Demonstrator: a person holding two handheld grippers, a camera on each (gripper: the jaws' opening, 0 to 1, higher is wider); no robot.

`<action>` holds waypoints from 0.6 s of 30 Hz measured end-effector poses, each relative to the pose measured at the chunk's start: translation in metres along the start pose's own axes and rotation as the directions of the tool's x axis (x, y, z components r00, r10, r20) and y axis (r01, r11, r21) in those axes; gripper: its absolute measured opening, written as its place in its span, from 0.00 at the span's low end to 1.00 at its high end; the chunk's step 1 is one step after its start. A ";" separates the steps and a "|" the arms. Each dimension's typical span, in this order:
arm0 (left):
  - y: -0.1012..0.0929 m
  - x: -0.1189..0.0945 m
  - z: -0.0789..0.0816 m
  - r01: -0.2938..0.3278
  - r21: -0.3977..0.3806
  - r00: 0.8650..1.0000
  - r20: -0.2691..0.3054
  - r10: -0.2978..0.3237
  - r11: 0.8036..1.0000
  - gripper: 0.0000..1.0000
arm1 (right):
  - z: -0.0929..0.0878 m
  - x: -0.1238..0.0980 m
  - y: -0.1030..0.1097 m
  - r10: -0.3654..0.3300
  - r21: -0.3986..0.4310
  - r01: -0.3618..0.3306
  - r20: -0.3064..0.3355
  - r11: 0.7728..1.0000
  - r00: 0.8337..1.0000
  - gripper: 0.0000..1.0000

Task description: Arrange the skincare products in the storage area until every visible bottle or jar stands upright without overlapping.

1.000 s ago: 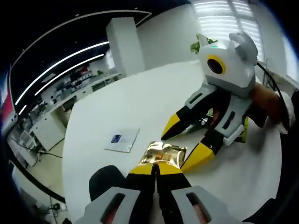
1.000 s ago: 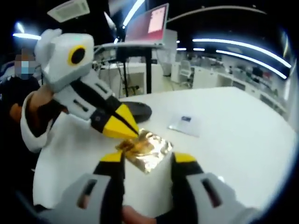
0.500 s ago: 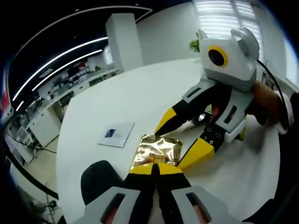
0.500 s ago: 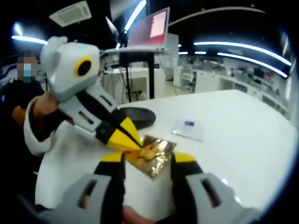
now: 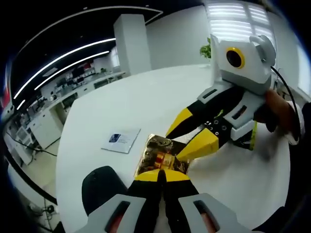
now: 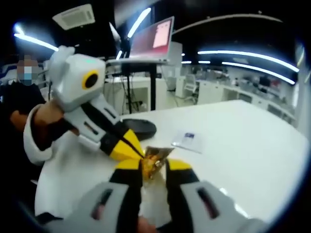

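A crumpled gold foil sachet (image 5: 163, 154) is held above the white round table (image 5: 146, 97) between both grippers. My left gripper (image 5: 162, 173) is shut on its near edge, jaws pressed together. In the left gripper view my right gripper (image 5: 173, 147) comes in from the right, its yellow-tipped jaws pinching the sachet's far side. In the right gripper view the sachet (image 6: 154, 156) stands edge-on between my right gripper's (image 6: 153, 168) narrowed jaws, and the left gripper (image 6: 137, 152) meets it from the left. No bottle or jar shows.
A black round pad (image 5: 101, 187) lies near the table's edge, also seen as the black pad (image 6: 139, 128). A white card (image 5: 120, 141) with a blue mark lies beside it. A laptop (image 6: 151, 38) stands on a raised stand. A person (image 6: 19, 99) is at the left.
My right gripper's jaws have closed in from wide open onto the sachet. The sachet has turned from lying flat to edge-on and more crumpled. The left gripper kept its grip.
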State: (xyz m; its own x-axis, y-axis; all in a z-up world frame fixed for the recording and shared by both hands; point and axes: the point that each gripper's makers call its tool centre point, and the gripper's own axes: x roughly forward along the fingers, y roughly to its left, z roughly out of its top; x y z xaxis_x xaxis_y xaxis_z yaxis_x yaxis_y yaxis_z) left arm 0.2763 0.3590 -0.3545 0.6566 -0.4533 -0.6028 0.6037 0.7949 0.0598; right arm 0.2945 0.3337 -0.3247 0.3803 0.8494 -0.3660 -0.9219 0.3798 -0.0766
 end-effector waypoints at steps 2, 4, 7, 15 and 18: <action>0.000 0.001 0.000 0.003 0.002 1.000 0.007 -0.003 1.000 0.00 | 0.007 -0.002 -0.002 -0.003 0.011 0.003 0.043 1.000 0.999 0.01; 0.000 0.002 0.001 0.003 -0.004 1.000 0.014 -0.003 1.000 0.00 | 0.009 -0.002 0.002 0.027 0.032 -0.029 0.055 0.999 0.998 0.01; 0.000 0.002 0.001 0.002 -0.004 1.000 0.015 -0.002 1.000 0.00 | 0.006 -0.002 -0.001 0.001 -0.013 0.000 0.023 1.000 1.000 0.01; 0.005 0.004 0.003 0.034 0.026 0.999 0.026 -0.035 0.999 0.00 | 0.001 -0.005 0.000 -0.029 -0.087 0.028 -0.014 0.996 0.999 0.00; 0.005 0.003 0.005 0.051 0.046 0.998 0.035 -0.052 0.998 0.00 | 0.003 -0.010 0.006 -0.046 -0.132 0.045 -0.007 0.990 0.999 0.00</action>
State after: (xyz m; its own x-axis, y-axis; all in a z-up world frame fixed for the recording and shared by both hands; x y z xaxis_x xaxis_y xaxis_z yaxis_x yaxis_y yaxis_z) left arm 0.2839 0.3593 -0.3518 0.6396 -0.5082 -0.5767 0.6564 0.7515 0.0659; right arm 0.2854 0.3288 -0.3188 0.4221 0.8282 -0.3687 -0.9055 0.3659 -0.2149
